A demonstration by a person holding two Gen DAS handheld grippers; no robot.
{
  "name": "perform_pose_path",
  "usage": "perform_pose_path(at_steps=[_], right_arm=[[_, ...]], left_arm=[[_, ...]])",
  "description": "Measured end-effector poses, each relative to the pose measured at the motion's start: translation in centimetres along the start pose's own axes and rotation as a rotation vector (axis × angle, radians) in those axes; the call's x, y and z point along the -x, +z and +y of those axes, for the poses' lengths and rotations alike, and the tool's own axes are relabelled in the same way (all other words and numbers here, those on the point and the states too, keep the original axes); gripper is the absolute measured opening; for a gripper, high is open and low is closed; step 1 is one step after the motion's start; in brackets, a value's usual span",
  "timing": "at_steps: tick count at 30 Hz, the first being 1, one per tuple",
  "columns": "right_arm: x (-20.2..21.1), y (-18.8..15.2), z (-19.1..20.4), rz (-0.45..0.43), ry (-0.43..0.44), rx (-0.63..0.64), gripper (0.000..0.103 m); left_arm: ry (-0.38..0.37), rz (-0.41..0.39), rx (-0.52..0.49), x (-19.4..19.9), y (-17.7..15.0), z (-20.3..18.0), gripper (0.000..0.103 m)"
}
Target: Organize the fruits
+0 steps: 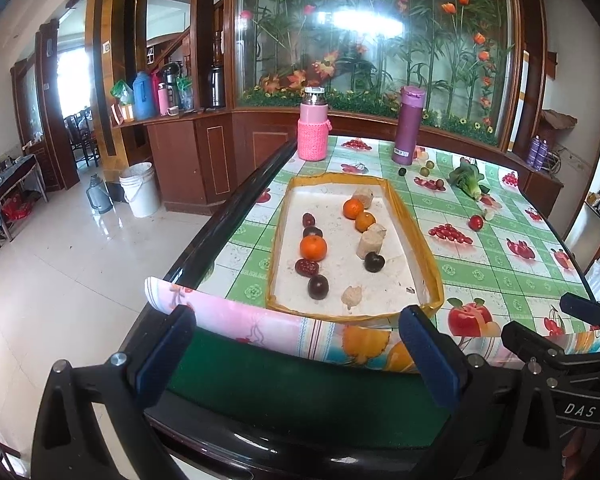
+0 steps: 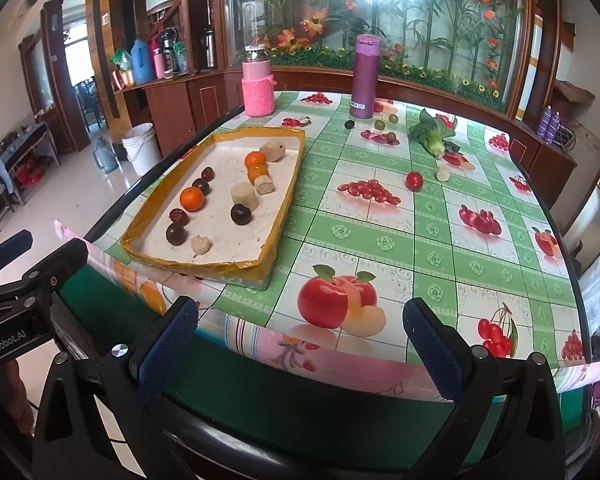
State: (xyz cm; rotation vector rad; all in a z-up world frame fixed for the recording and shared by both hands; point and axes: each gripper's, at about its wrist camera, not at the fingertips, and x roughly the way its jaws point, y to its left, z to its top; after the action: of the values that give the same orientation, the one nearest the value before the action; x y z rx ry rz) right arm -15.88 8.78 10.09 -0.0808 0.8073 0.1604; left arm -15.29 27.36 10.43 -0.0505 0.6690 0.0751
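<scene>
Both grippers hang at the near edge of the table [image 2: 380, 240], each spread wide and holding nothing: the left gripper [image 1: 296, 354] faces the tray [image 1: 414, 216], the right gripper [image 2: 300, 344] the bare cloth beside it. Oranges [image 1: 313, 248], dark plums [image 1: 318, 286] and beige chunks [image 1: 371, 243] lie in the tray. A red tomato [image 2: 414, 180] sits apart, near the leafy greens [image 2: 432, 132].

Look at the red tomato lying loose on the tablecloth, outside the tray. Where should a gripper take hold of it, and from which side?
Grip the red tomato across its widest middle, coming from above. It is small, round and low, so fingers lower would likely scrape the tablecloth. The pale piece lies close beside it, so set the fingers clear of that side. The right gripper, open, looks nearer.
</scene>
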Motion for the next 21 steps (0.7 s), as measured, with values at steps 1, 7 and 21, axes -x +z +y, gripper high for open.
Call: perform_pose_path(at_steps=[1, 7, 21], right_arm=[[0.00, -0.02, -0.03, 0.001, 0.000, 0.000, 0.103], [0.03, -0.02, -0.06, -0.002, 0.000, -0.001, 0.103], [-0.07, -0.04, 0.14, -0.003, -0.011, 0.008, 0.103]], left_arm=[[0.015, -0.002, 0.002, 0.05, 0.07, -0.01, 0.103], [0.089, -0.042, -0.012, 0.45, 0.20, -0.24, 0.103], [0.049, -0.014, 0.009, 0.09, -0.17, 0.08, 0.103]])
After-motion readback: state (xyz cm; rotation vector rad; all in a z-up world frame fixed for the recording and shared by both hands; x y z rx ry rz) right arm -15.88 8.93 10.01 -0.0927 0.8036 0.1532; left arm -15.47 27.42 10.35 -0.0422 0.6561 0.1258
